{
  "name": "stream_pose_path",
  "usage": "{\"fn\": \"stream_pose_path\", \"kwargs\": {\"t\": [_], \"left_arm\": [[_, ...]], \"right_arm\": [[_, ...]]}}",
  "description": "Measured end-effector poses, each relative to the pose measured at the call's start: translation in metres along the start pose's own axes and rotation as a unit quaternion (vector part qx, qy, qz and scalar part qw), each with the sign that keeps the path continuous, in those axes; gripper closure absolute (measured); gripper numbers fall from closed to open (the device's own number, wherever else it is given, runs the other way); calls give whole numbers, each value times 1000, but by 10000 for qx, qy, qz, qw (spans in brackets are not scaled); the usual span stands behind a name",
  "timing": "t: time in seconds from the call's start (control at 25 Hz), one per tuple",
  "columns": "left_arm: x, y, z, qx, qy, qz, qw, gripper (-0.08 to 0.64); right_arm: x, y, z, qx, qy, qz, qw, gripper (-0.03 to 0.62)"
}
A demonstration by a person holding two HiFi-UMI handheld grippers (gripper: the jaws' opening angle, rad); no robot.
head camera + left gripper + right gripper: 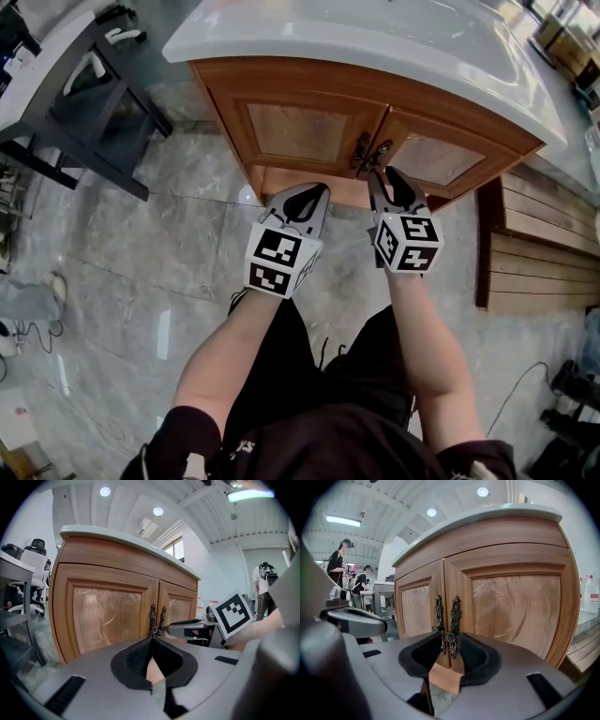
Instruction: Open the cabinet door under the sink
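The wooden cabinet [298, 131] stands under the white sink top [375, 42], both doors closed. Two ornate dark metal handles [371, 153] hang side by side where the doors meet. My right gripper [390, 178] is open just in front of them; in the right gripper view the handles [451, 620] line up with the gap between its black pads [476, 656], which do not press on them. My left gripper [309, 194] is shut and empty, low before the left door [110, 616], left of the handles [157, 618].
A black desk frame [94, 103] stands at the left on the grey tiled floor. Wooden planks [539, 248] lie to the right of the cabinet. Cables and shoes sit at the floor's edges. People [337, 562] stand far off in the right gripper view.
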State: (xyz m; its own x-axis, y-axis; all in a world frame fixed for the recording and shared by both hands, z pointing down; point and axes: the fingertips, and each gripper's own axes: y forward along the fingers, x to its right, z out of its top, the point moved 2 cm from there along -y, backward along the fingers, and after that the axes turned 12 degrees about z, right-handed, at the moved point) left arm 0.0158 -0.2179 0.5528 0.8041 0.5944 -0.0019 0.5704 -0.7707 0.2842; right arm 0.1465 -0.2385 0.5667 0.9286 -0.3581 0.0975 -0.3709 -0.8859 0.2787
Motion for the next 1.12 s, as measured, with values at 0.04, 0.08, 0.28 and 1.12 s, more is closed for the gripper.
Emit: {"fn": "stream_pose_path", "kwargs": {"t": [0.04,0.08,0.28,1.12], "left_arm": [[-2,-1,0,20,17,14,10000,546],[-4,-3,0,36,28,31,10000,546],[-13,-12,-1,43,65,98,9999,546],[22,-3,33,409,388,-789,9953,418]], "right_arm": [[1,3,0,6,-12,-25,10000,457],[2,6,0,11,1,-46,10000,457],[4,17,-2,17,136,-118,9998,457],[-15,-11,-14,-40,-240,256,9994,500]]}}
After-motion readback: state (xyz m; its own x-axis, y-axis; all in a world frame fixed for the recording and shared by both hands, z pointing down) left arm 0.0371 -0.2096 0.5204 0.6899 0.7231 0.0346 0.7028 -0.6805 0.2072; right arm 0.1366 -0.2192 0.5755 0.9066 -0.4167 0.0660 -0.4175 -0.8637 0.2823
